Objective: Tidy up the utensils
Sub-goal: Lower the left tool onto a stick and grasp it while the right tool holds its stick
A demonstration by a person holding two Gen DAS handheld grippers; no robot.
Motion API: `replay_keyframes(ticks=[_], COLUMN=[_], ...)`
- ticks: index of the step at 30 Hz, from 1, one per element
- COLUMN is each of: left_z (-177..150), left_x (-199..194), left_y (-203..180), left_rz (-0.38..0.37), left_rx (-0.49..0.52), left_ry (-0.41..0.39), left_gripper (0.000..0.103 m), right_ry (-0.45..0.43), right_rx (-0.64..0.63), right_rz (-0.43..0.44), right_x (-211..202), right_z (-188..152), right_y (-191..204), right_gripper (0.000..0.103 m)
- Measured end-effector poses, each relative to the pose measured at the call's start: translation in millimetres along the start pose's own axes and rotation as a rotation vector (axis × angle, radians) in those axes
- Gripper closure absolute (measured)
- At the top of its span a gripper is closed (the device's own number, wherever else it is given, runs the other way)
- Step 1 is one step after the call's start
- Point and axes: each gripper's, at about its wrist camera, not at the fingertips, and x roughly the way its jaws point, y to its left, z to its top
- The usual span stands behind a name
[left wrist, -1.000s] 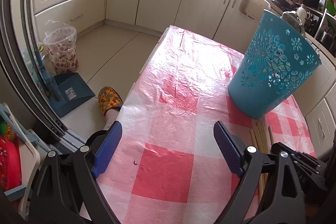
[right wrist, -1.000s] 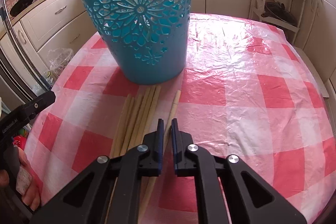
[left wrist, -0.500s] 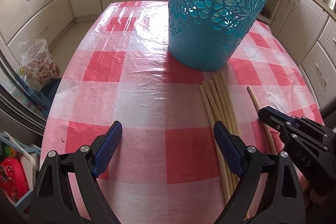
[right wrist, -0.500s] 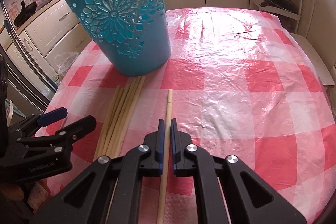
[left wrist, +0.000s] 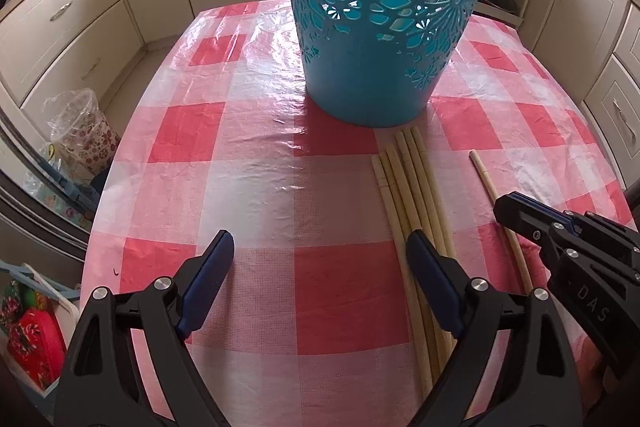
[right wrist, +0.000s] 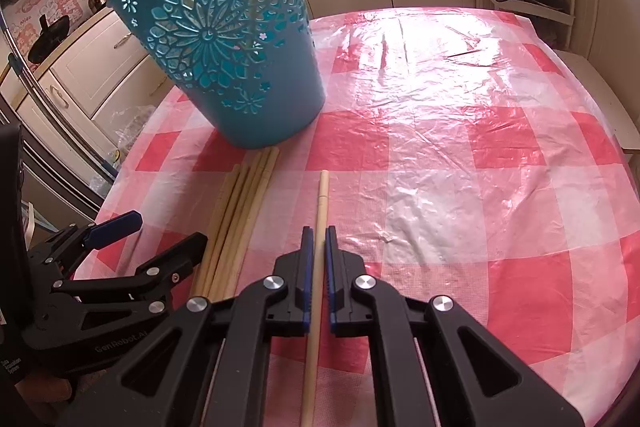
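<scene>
Your right gripper [right wrist: 319, 239] is clamped tight on a single chopstick [right wrist: 321, 199], just as it was a second ago; that stick now lies apart from the bundle of chopsticks [right wrist: 240, 211] at its nine o'clock. Your left gripper [left wrist: 320, 259] stands wide open with nothing between its pads, as before. Its view has swung from the floor and cupboards round to the blue basket [left wrist: 384, 27], which now stands at twelve o'clock on the checked tablecloth [left wrist: 256, 187]. The bundle [left wrist: 408, 187] runs under the left gripper's right finger, its far ends just beside the basket's base.
</scene>
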Motion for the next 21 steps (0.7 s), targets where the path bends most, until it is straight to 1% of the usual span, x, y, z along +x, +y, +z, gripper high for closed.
replay_keyframes(ticks=[3, 6, 9, 12, 14, 15, 17, 19, 20, 21], left_z=[2, 1, 0, 2, 3, 4, 5, 6, 7, 8], left_x=[1, 4, 4, 5, 4, 3, 1, 1, 1, 1], left_y=[1, 2, 3, 1, -2, -5, -12, -17, -18, -19], left_rz=[0.003, 0.002, 0.01, 0.003, -0.013, -0.027, -0.07, -0.131, -0.162, -0.174], left_rx=[-0.002, -0.006, 0.003, 0.012, 0.033, 0.053, 0.107, 0.162, 0.181, 0.202], left_ry=[0.006, 0.026, 0.022, 0.019, 0.01, 0.005, -0.003, 0.003, 0.01, 0.017], left_gripper=[0.019, 0.024, 0.025, 0.03, 0.042, 0.053, 0.081, 0.094, 0.095, 0.096], right_ry=[0.001, 0.002, 0.002, 0.002, 0.002, 0.002, 0.002, 0.002, 0.002, 0.002], right_rx=[0.001, 0.002, 0.002, 0.002, 0.001, 0.0, -0.001, 0.001, 0.001, 0.002], right_rz=[0.002, 0.003, 0.003, 0.003, 0.003, 0.003, 0.003, 0.004, 0.005, 0.006], right_x=[0, 0, 0, 0, 0, 1, 1, 1, 1, 1], right_z=[0, 0, 0, 0, 0, 0, 0, 0, 0, 0], right_y=[-1, -1, -1, 0, 0, -1, 0, -1, -1, -1], right_gripper=[0.096, 0.096, 0.096, 0.096, 0.096, 0.096, 0.096, 0.096, 0.096, 0.096])
